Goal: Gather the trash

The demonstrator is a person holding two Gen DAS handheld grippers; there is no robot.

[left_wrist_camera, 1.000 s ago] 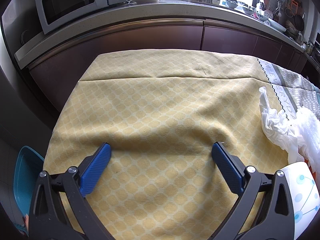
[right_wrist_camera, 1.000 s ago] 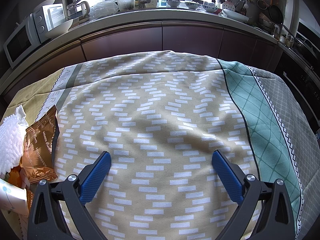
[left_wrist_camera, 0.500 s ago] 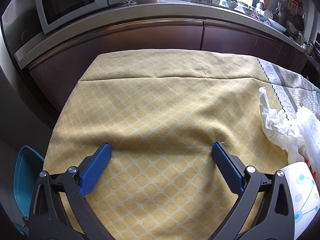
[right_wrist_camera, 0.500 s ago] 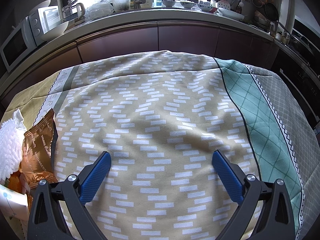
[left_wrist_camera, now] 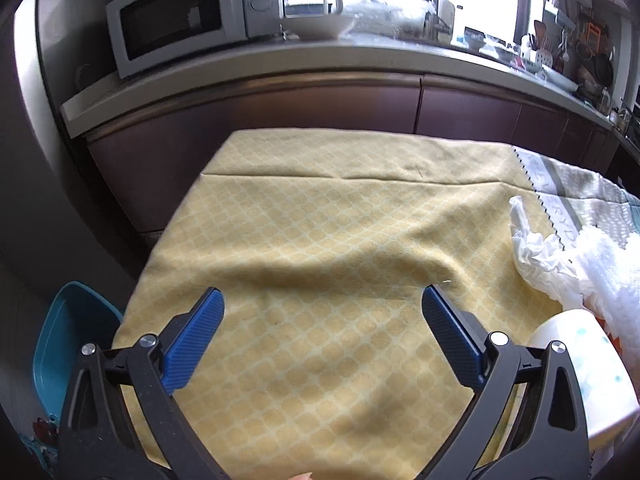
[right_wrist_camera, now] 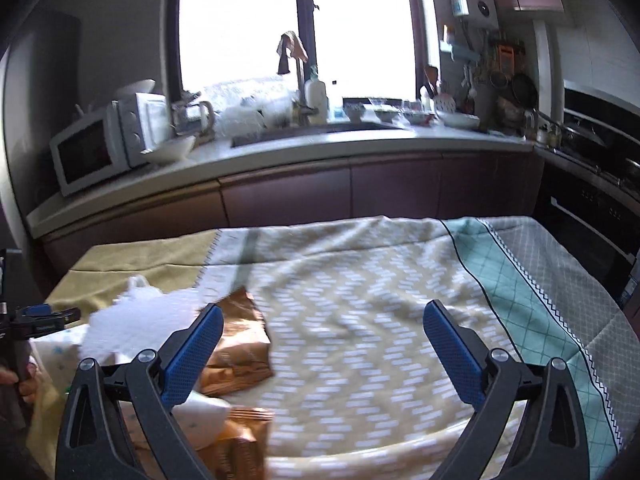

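Trash lies in a heap on the cloth-covered table. In the left wrist view crumpled white paper (left_wrist_camera: 548,256) and a white spotted paper cup (left_wrist_camera: 580,364) sit at the right edge. In the right wrist view the white paper (right_wrist_camera: 132,320), a brown snack wrapper (right_wrist_camera: 240,344), another orange-brown wrapper (right_wrist_camera: 240,440) and a cup (right_wrist_camera: 56,352) lie at the lower left. My left gripper (left_wrist_camera: 320,312) is open and empty over the yellow cloth, left of the heap. My right gripper (right_wrist_camera: 320,324) is open and empty, its left finger over the wrapper. The left gripper's side also shows in the right wrist view (right_wrist_camera: 40,316).
A teal bin (left_wrist_camera: 64,340) stands on the floor left of the table. A kitchen counter (right_wrist_camera: 320,144) with a microwave (left_wrist_camera: 180,16), bowls and a sink runs behind the table (right_wrist_camera: 520,280). An oven (right_wrist_camera: 600,216) stands at the right.
The right gripper has lifted and swung left toward the trash heap, which now sits under its left finger. The left gripper has tilted up slightly. Both stay open.
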